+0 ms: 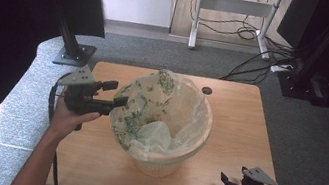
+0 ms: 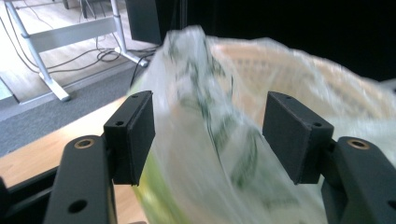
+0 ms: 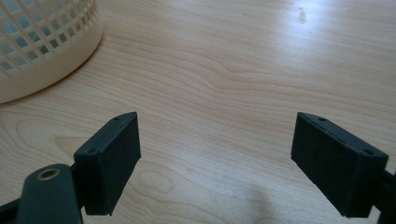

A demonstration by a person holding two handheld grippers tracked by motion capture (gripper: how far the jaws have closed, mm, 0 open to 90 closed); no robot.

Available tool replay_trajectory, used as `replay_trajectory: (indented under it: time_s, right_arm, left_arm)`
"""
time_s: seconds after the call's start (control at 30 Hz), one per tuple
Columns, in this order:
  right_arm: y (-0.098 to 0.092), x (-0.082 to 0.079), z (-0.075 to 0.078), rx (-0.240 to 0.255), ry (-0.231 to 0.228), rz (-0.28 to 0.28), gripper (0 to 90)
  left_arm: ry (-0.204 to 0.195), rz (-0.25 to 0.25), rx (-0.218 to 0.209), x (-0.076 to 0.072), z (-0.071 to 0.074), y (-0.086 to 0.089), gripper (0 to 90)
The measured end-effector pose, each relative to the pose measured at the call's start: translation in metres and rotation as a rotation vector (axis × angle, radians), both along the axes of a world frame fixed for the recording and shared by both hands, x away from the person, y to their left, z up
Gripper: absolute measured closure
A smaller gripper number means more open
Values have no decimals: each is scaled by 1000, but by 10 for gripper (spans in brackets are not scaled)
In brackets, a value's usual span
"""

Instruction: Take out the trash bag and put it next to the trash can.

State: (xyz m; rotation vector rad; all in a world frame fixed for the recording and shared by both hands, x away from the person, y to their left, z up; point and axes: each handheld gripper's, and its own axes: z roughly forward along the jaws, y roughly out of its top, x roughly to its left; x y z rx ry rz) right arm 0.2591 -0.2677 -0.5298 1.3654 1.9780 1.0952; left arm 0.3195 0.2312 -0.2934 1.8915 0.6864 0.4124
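Plastic bag (image 1: 169, 113), draped over the basket (image 1: 160, 165) rim mid-counter (image 1: 237, 130), is thin, limp and slippery, so pinch a bunched fold near that rim with your released left claw (image 1: 118, 94); your right claw (image 1: 231, 183) rests unclenched beside the basket.

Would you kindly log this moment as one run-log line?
left claw: open, straddling green-printed clear plastic bag | bag: lining cream lattice plastic basket | right claw: open, over wooden table
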Motion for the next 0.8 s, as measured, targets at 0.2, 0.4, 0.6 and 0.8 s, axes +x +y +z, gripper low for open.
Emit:
replay_trajectory:
  time_s: [0.2,0.4,0.6,0.8]
  right_arm:
    - [3,-1,0,4,2,2,159]
    - [1,-1,0,7,2,-9,162]
    - [-1,-1,0,8,2,-16,168]
    - [-3,-1,5,28,-23,-21,170]
  left_arm:
    - [37,-19,18,-8,-19,-1,352]
    - [53,-5,10,-3,-28,-3,636]
    - [66,-24,9,-1,-23,-6,900]
    - [31,-53,-50,-4,4,-9,900]
